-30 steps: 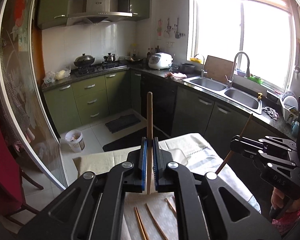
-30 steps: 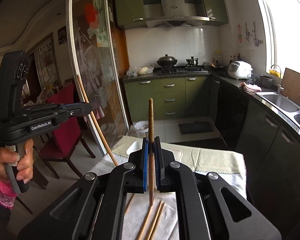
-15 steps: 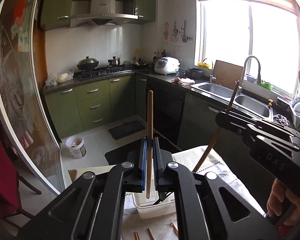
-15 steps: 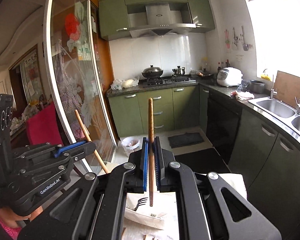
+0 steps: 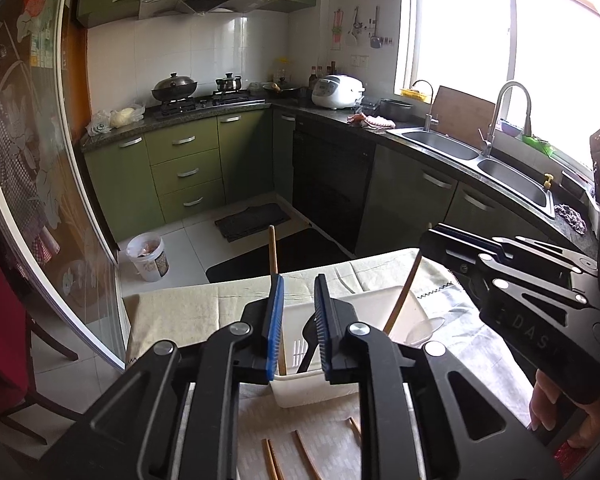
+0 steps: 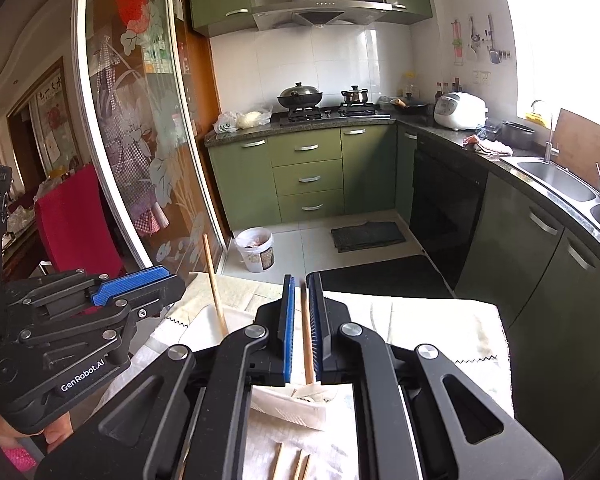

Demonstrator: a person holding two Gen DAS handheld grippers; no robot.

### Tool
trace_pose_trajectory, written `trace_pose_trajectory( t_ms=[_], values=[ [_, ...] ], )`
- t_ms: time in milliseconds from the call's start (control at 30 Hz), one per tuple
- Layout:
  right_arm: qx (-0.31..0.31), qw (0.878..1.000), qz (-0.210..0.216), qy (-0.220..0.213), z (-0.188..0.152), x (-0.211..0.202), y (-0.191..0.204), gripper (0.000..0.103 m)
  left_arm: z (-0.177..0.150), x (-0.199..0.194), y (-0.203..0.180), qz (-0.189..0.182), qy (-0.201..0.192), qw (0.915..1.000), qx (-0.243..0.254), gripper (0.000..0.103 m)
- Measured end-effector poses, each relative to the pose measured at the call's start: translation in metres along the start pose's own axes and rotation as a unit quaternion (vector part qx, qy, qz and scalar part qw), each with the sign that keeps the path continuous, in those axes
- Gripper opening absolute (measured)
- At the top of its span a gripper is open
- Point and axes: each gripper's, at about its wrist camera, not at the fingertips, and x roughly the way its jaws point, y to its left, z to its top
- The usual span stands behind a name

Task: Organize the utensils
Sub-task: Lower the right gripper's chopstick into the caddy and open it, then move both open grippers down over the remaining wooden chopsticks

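A white basket (image 5: 380, 300) (image 6: 292, 408) stands on the cloth-covered table under both grippers. My left gripper (image 5: 298, 280) (image 6: 140, 280) is opening. Its brown chopstick (image 5: 273, 248) (image 6: 214, 280) now stands free in the basket, leaning against the outside of the left pad, with nothing between the pads. My right gripper (image 6: 302, 278) (image 5: 432, 240) has its pads slightly apart. A second chopstick (image 6: 307, 332) (image 5: 404, 296) stands loosely between them, slid low, its lower end in the basket. A black fork (image 5: 310, 344) lies in the basket.
Several loose chopsticks (image 5: 300, 452) (image 6: 300, 464) lie on the cloth in front of the basket. The table edge (image 5: 236, 280) drops to the tiled floor with a white bucket (image 5: 148, 256). A red chair (image 6: 76, 224) stands left, green cabinets and a sink (image 5: 500, 172) right.
Both grippers came down over the basket. Both pairs of pads parted, the left wider, and each chopstick slid down into the basket.
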Motion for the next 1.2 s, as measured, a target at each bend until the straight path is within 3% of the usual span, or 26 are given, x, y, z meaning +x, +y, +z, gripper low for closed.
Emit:
trace_pose_trajectory(
  t_ms=[167, 233, 333, 467, 567, 667, 733, 900, 1100, 1200],
  values=[
    [0.004, 1.0, 0.011, -0.023, -0.002, -0.025, -0.001, 0.009, -0.005, -0.014, -0.001, -0.005, -0.006, 1.0, -0.003, 0.018],
    [0.005, 0.999, 0.017, -0.038, -0.006, -0.043, -0.001, 0.02, -0.012, -0.021, -0.002, -0.005, 0.002, 1.0, 0.0, 0.023],
    [0.005, 0.999, 0.02, -0.049, -0.028, -0.072, -0.004, 0.023, -0.033, -0.026, 0.0, 0.005, 0.032, 0.9994, 0.006, 0.025],
    [0.017, 0.999, 0.014, -0.026, -0.078, -0.094, -0.017, 0.023, -0.083, -0.012, 0.008, 0.01, 0.12, 0.9927, 0.004, 0.025],
    [0.042, 0.999, 0.003, 0.0, -0.123, -0.1, -0.034, 0.023, -0.124, 0.01, 0.024, -0.012, 0.208, 0.9776, -0.031, 0.025],
    [0.076, 0.997, -0.002, 0.029, -0.164, -0.098, -0.051, 0.025, -0.155, 0.029, 0.033, -0.024, 0.264, 0.9623, -0.059, 0.025],
    [0.1, 0.994, 0.005, 0.045, -0.187, -0.095, -0.059, 0.03, -0.165, 0.035, 0.037, -0.02, 0.278, 0.9583, -0.062, 0.025],
    [0.138, 0.988, 0.03, 0.065, -0.22, -0.09, -0.067, 0.03, -0.18, 0.041, 0.031, -0.005, 0.296, 0.9541, -0.045, 0.025],
    [0.151, 0.985, 0.041, 0.072, -0.231, -0.088, -0.068, 0.031, -0.191, 0.053, 0.03, 0.005, 0.319, 0.9471, -0.03, 0.02],
    [0.155, 0.984, 0.042, 0.074, -0.227, -0.086, -0.067, 0.031, -0.193, 0.053, 0.031, 0.01, 0.318, 0.9475, -0.027, 0.019]
  ],
)
